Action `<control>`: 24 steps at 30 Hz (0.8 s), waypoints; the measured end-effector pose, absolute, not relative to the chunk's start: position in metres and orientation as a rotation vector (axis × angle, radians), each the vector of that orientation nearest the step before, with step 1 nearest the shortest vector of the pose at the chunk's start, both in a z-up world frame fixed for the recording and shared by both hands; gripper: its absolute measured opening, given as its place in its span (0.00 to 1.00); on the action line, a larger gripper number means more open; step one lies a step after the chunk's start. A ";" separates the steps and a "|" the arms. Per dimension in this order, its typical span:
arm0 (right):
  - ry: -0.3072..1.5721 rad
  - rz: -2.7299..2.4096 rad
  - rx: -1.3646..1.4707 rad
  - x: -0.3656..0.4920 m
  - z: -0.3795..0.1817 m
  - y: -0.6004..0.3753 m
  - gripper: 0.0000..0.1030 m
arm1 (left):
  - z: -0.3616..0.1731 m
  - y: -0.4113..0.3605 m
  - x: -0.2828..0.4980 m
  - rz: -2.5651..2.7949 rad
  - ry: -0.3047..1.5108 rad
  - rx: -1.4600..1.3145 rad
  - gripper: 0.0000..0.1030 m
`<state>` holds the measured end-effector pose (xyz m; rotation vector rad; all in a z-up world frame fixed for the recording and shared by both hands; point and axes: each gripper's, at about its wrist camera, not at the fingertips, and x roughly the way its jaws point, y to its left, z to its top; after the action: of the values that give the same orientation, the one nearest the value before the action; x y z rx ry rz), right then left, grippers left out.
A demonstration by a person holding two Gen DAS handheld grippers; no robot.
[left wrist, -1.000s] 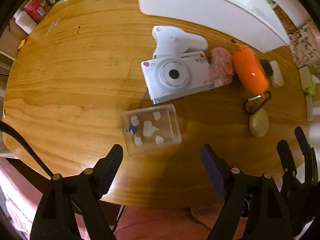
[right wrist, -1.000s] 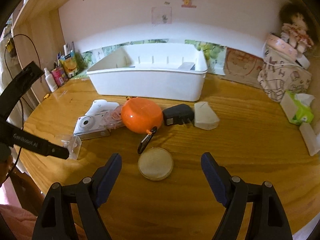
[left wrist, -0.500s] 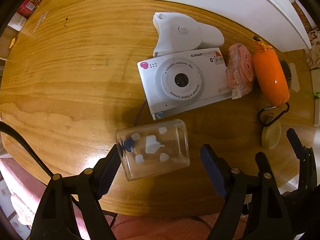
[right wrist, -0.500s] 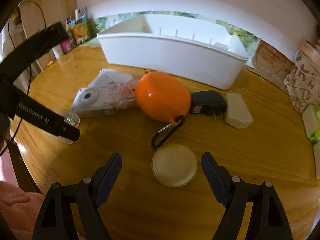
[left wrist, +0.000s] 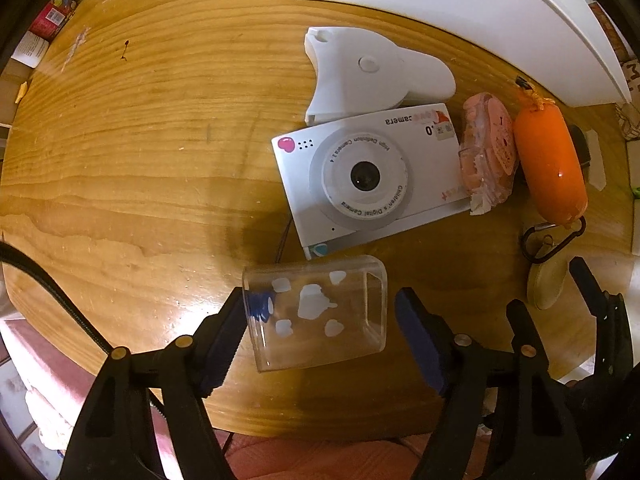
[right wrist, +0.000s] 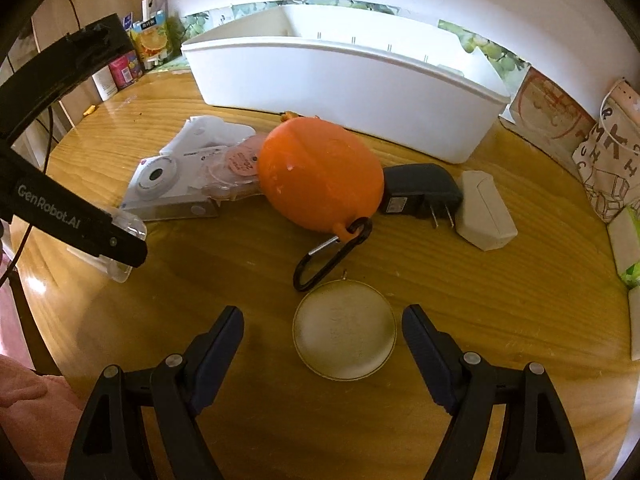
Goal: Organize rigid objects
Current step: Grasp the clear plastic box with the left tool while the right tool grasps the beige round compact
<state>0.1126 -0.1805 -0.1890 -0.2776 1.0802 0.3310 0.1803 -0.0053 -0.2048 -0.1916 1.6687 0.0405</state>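
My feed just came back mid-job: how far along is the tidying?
Nothing looks done: the white bin shows no loose items inside from here. In hand: the left tongs straddle the clear box, open; the right tongs bracket the round tin, open. Left on the table: camera, orange case, black charger and more.

White bin (left wrist: pixel 460 8) cut off; clear box's (left wrist: pixel 316 312) contents perhaps indistinct.
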 end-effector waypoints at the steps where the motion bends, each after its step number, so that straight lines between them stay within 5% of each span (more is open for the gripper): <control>1: 1.085 0.331 -0.277 0.113 -0.190 -0.181 0.80 | -0.209 -0.006 0.180 0.041 1.671 -0.192 0.73; 12: 1.108 0.320 -0.304 0.114 -0.193 -0.180 0.74 | -0.214 -0.001 0.183 0.039 1.682 -0.185 0.68; 24: 1.125 0.310 -0.286 0.111 -0.195 -0.187 0.54 | -0.212 -0.005 0.166 0.025 1.689 -0.184 0.68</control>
<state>0.1107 -0.1870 -0.1951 -0.2860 1.1254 0.3102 0.1657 -0.0052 -0.2118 -0.1842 1.6894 0.0251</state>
